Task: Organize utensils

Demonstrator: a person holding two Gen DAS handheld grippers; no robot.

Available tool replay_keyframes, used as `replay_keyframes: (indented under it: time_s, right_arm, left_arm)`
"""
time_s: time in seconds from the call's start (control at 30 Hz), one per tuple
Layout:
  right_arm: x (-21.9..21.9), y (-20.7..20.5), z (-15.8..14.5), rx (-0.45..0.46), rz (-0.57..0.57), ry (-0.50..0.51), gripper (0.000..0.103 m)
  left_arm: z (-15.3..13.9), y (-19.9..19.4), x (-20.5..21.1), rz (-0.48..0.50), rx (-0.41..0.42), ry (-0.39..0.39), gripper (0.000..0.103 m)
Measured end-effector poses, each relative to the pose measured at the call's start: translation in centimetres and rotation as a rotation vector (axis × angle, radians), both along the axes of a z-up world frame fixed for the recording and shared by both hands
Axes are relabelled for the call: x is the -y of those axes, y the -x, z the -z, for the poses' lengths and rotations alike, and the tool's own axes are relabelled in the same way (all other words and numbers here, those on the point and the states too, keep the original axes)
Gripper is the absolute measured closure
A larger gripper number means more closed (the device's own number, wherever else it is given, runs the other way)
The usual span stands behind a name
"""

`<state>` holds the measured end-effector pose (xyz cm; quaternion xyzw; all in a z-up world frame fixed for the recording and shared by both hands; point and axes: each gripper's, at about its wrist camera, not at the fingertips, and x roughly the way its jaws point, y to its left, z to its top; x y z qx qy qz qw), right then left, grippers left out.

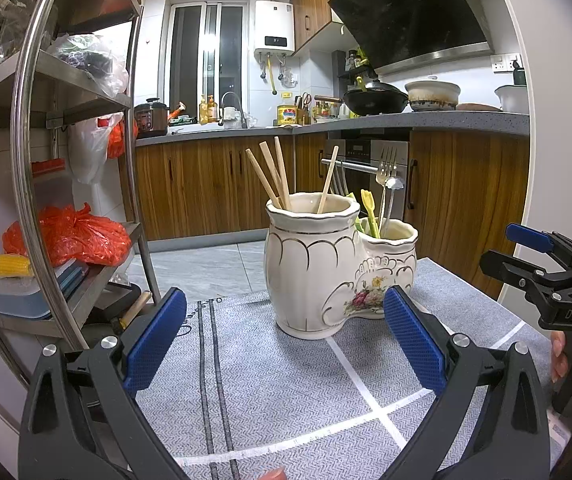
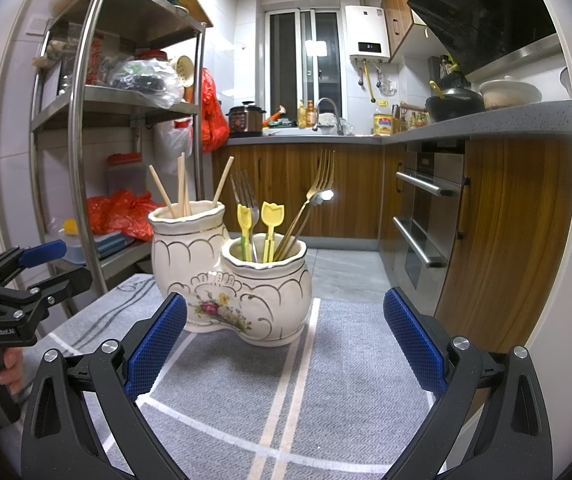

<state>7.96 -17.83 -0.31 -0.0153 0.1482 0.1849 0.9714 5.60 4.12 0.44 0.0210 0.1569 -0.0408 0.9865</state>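
Both grippers, left gripper (image 1: 286, 336) and right gripper (image 2: 286, 336), gape empty; the ceramic holder (image 2: 230, 276) sits dead ahead, utensils upright, short pot nearer right.

- Holder (image 2: 242, 280): 1, with two pots
- Chopsticks (image 2: 182, 188): 4, in the taller pot
- Metal forks (image 2: 319, 184): 2, in the shorter pot
- Yellow tulip-topped picks (image 2: 272, 216): 2, in the shorter pot
- Grippers: 2, left (image 1: 285, 332) and right (image 2: 285, 332)
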Motion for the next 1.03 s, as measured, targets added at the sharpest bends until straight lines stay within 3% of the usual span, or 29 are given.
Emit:
replay_keyframes:
  time_s: [1.03]
  right_arm:
    - [-0.01, 0.00, 0.01, 0.000, 0.000, 0.000, 0.005]
  left_arm:
    - [0.31, -0.62, 0.22, -0.016, -0.025, 0.006, 0.005]
